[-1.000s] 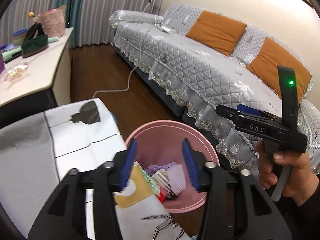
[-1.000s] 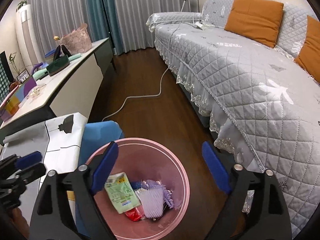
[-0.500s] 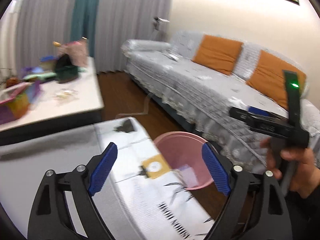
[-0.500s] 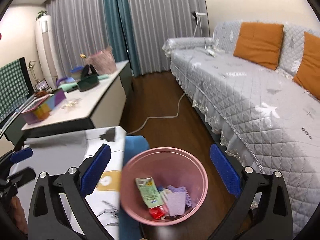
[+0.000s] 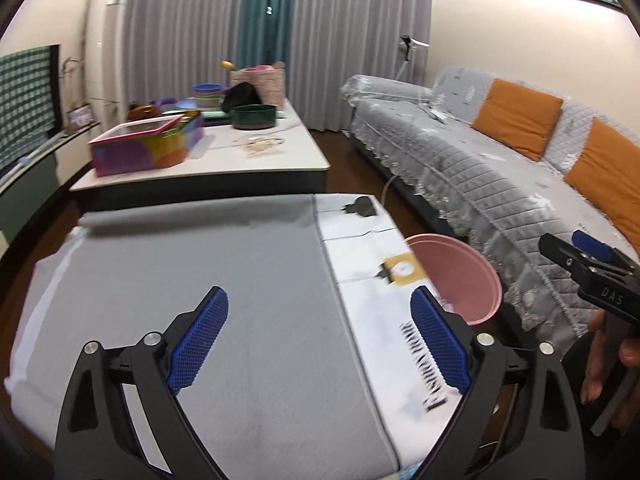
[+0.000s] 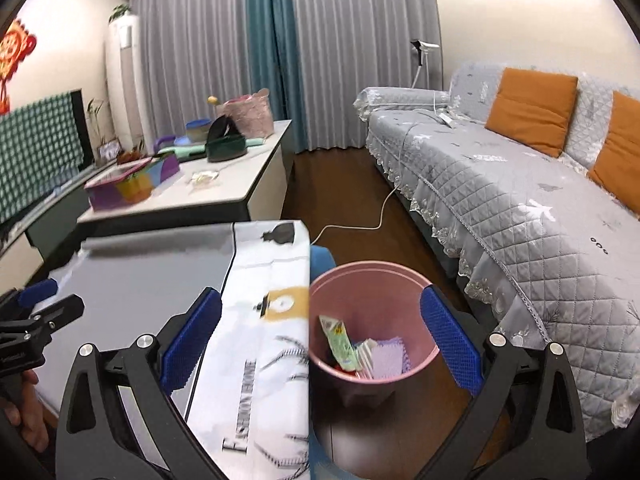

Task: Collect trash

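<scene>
My left gripper [image 5: 316, 340] hangs over the gray tablecloth [image 5: 224, 280] with fingers spread wide, grasping nothing. My right gripper [image 6: 320, 340] is likewise spread and empty, above the pink bin [image 6: 404, 280] beside the table, where a green wrapper [image 6: 340, 344] and purple trash [image 6: 390, 362] lie.

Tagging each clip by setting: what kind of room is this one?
A home living room, most likely: a sofa with orange cushions, floor-length curtains, and a pink bin beside a cloth-covered table.
</scene>
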Motion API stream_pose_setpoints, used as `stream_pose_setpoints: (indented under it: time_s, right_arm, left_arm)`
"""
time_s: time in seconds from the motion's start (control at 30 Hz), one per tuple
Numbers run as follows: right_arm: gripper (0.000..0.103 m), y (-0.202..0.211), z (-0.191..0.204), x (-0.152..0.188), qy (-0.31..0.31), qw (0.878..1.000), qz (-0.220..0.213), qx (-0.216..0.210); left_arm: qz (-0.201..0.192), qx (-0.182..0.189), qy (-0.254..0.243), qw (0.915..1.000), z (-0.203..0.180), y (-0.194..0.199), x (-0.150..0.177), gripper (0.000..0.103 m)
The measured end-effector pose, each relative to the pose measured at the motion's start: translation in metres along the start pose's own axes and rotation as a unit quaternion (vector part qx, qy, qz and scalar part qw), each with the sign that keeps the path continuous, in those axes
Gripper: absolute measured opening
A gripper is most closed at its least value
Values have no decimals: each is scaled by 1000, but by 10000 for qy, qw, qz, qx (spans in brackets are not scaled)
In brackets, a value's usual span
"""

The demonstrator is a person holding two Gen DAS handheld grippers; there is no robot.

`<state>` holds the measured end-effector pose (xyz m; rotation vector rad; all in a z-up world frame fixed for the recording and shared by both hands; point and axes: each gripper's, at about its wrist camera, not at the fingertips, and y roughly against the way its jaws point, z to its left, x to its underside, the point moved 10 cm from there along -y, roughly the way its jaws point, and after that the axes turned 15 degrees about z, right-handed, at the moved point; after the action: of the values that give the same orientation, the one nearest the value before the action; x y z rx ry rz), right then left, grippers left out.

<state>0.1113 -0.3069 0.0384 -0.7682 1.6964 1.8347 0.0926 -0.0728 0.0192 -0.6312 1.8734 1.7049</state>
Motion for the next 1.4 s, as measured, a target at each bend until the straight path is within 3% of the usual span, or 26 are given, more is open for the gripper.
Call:
stream_pose_setpoints:
  time_s: [0.27,0.67,1.4]
  right_arm:
    - [98,-16,14,51,56,9990,361,242]
    - [98,-34,31,52,214,9983,460,270]
    - [98,-33,33,50,153,9987,435,237]
  left_arm:
    - [-99,-396,436,9982,28,11,40,95]
    - [223,-452,594,9970,43,-12,57,95]
    - [200,-394,543,9975,35,-15,58,95]
